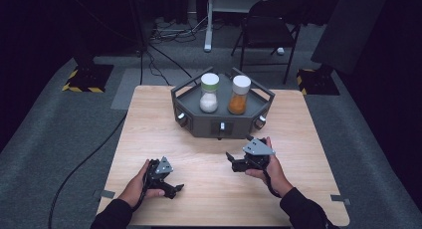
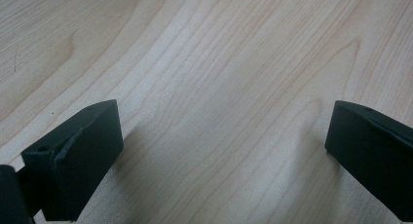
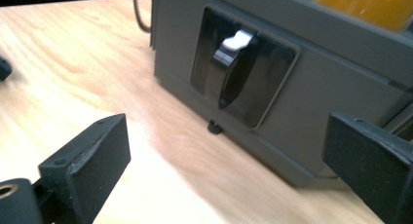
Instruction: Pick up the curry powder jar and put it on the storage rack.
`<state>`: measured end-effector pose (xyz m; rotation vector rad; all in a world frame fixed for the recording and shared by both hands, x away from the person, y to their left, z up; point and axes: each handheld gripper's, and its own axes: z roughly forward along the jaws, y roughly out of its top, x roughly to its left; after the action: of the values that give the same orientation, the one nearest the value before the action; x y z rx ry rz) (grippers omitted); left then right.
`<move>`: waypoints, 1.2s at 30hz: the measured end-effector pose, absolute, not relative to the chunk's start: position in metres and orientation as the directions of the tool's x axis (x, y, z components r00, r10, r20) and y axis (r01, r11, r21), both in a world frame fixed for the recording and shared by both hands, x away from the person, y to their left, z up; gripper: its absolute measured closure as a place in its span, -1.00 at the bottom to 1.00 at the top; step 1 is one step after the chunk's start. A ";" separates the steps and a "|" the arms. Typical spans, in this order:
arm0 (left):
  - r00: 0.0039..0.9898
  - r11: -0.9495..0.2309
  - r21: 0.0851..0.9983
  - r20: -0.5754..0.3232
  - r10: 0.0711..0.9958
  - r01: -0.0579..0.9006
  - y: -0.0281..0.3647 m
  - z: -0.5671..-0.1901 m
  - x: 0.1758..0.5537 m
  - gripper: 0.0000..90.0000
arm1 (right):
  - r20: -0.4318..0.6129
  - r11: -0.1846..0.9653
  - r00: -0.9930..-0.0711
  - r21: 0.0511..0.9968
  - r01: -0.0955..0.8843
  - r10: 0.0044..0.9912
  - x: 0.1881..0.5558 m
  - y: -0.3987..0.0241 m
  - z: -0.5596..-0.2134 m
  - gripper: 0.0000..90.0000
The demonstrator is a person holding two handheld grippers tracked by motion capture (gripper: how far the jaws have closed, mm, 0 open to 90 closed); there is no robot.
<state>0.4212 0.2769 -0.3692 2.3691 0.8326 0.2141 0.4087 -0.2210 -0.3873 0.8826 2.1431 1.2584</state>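
The grey rack (image 1: 222,120) with its two spice jars (image 1: 209,92) is parked at the far middle of the wooden table (image 1: 149,134) — its front dial (image 3: 233,68) is faced by the right gripper (image 1: 240,159), jaws spread wide, nothing held — while the left gripper (image 1: 171,185) is kept equally wide over bare wood.

High view: fixed above the near edge of the table (image 1: 149,119), facing forward and down, far enough to take in all four edges plus the floor beyond. Left gripper view: riding low, aimed steeply down between open jaws at bare wood grain, very close. Right gripper view: riding low near the table's middle, facing the front wall of the grey rack (image 3: 341,83) at close range. Shared with the high view: tabletop and rack (image 1: 199,125).
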 end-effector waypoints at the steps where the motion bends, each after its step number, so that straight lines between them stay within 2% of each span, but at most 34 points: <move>1: 0.789 -0.615 0.598 -0.048 0.613 0.514 0.277 -0.369 0.421 -0.99 | -0.085 0.364 -0.671 0.886 0.287 0.736 0.409 -0.222 -0.388 -0.92; 17: 0.788 -0.614 0.599 -0.048 0.613 0.514 0.277 -0.369 0.421 -0.99 | -0.037 0.443 -0.756 0.829 0.342 0.653 0.397 -0.248 -0.394 -0.93; 36: 0.790 -0.615 0.598 -0.049 0.612 0.514 0.277 -0.369 0.422 -1.00 | 0.020 0.490 -0.758 0.752 0.441 0.652 0.393 -0.298 -0.402 -0.93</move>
<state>0.4217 0.2771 -0.3694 2.3683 0.8319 0.2116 0.3935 -0.2983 -0.4022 0.9294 2.4694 1.1297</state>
